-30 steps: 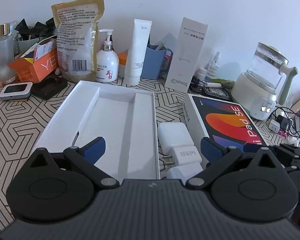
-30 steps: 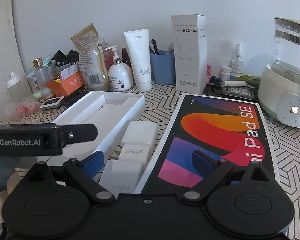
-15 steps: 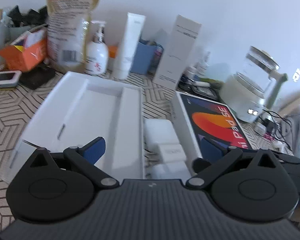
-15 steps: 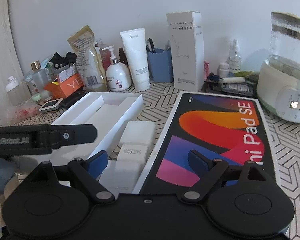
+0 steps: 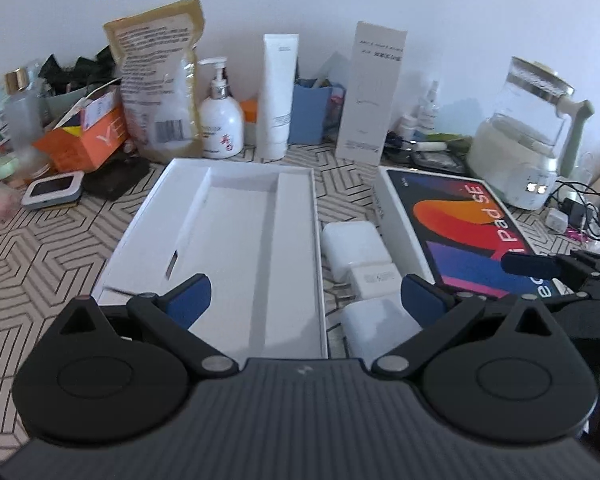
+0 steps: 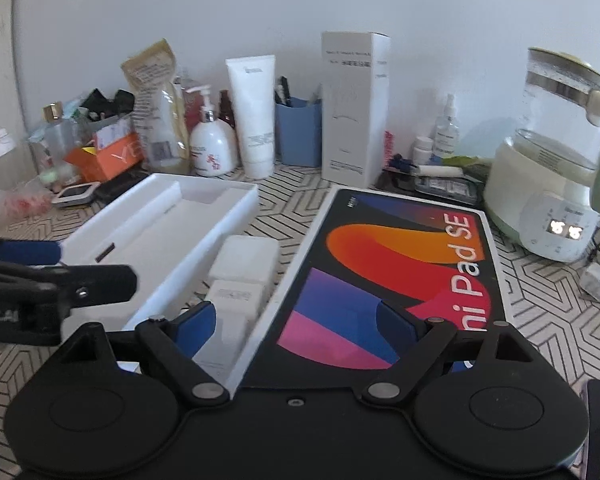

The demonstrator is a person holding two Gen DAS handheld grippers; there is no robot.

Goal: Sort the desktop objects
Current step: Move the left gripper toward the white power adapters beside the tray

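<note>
White charger blocks lie in a row between the open white box tray and the tablet box lid, and both the left hand-held gripper and right hand-held gripper hang wide and hold nothing, so whichever block is picked, come straight down and pinch its flat sides.

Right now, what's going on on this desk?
A person holds two grippers over a cluttered desk; neither grips anything. The left gripper, open, hovers above the empty white box tray. The right gripper, open, hovers over the tablet box lid. Three white charger blocks lie between the tray and lid, untouched.
</note>
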